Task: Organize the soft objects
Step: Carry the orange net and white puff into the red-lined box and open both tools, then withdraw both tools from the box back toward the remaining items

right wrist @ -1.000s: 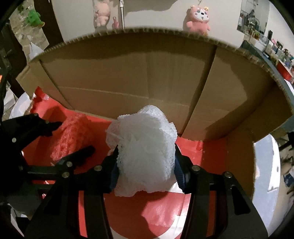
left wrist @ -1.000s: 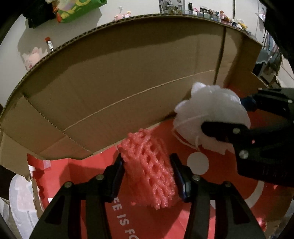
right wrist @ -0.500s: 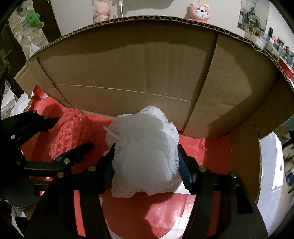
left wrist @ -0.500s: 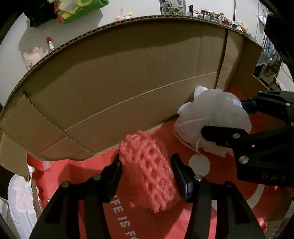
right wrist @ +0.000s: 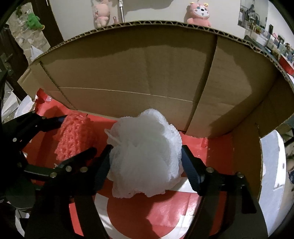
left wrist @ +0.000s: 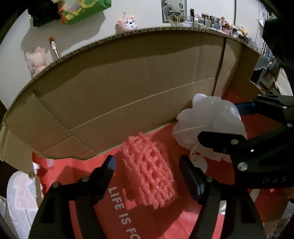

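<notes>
A pink foam net sleeve (left wrist: 150,171) lies on the red floor of an open cardboard box (left wrist: 128,88). My left gripper (left wrist: 147,161) straddles it with jaws opening, a gap showing on each side. To its right a white mesh bath pouf (left wrist: 211,121) rests on the same floor. In the right wrist view the pouf (right wrist: 145,152) sits between the fingers of my right gripper (right wrist: 146,149), whose jaws are also opening and no longer squeeze it. The pink sleeve (right wrist: 73,139) and the left gripper (right wrist: 79,134) appear at the left of that view.
The box's tall brown walls (right wrist: 147,73) close the far side and the right. Pink plush toys (right wrist: 199,12) hang on the white wall behind. A green bag (left wrist: 82,9) hangs top left, and a white bag (left wrist: 20,193) lies outside the box at left.
Both grippers have opened. The pink sleeve and the white pouf, squeezed a second ago, have sprung back to full size and rest on the box floor.
</notes>
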A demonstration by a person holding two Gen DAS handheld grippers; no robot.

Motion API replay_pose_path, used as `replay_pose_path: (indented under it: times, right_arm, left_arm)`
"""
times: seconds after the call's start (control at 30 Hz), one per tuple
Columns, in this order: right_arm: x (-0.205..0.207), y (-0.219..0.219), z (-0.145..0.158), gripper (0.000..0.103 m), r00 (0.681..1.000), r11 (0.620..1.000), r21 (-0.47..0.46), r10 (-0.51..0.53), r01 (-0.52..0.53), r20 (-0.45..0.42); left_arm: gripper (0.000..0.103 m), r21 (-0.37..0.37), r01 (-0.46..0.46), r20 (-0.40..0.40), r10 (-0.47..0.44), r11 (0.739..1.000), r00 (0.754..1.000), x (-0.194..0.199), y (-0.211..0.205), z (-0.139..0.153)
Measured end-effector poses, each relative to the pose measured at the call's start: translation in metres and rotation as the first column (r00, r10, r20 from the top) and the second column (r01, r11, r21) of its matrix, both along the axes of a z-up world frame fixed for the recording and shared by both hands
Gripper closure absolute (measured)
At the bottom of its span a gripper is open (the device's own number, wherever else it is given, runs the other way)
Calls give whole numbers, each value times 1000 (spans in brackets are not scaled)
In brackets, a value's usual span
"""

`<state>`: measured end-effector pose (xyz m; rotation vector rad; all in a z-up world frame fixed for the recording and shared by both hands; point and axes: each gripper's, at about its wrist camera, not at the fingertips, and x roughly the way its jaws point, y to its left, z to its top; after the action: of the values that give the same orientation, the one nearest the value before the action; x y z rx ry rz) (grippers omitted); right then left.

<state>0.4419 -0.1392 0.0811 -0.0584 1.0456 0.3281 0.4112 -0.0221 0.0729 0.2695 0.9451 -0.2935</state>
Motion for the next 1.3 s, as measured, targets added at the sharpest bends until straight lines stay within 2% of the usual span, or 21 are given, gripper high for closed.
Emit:
replay_pose_path:
  times: [0.17,0.27,0.37,0.6,0.67,0.87,1.07,1.3]
  right_arm:
    - [-3,0,8,26,1000,1000,5,-8,8,6]
    - [-7,-1,17,25,1000,1000,9,-14,14,19]
    - [-15,-6,32,21,998,1000,16,-24,24,51]
    - [-50,-14,66,18,991,999,34,-39,35,127]
    - [-68,-17,80,10,986,998,46,-43,36,159]
    - [-129,-30,118,9,967,997,74,-41,22,253]
    - [-205,-39,151,9,929,996,94,-37,2,369]
    - [-286,-48,162,8,881,996,93,-49,6,471]
  left_arm:
    - [21,-29,-13,22,14,999,1000,-9,6,9]
    - [14,-61,-28,41,31,998,999,-17,11,20]
    - [11,-90,-41,69,47,995,997,-24,16,35]
    - [2,-130,-49,174,72,990,982,-70,22,78]
    - [0,-148,-50,208,80,988,975,-88,25,91]
    - [0,-177,-45,296,97,983,950,-142,29,122]
    - [0,-231,-24,370,111,973,922,-207,34,149]
    - [0,-258,5,434,111,966,894,-276,34,150]
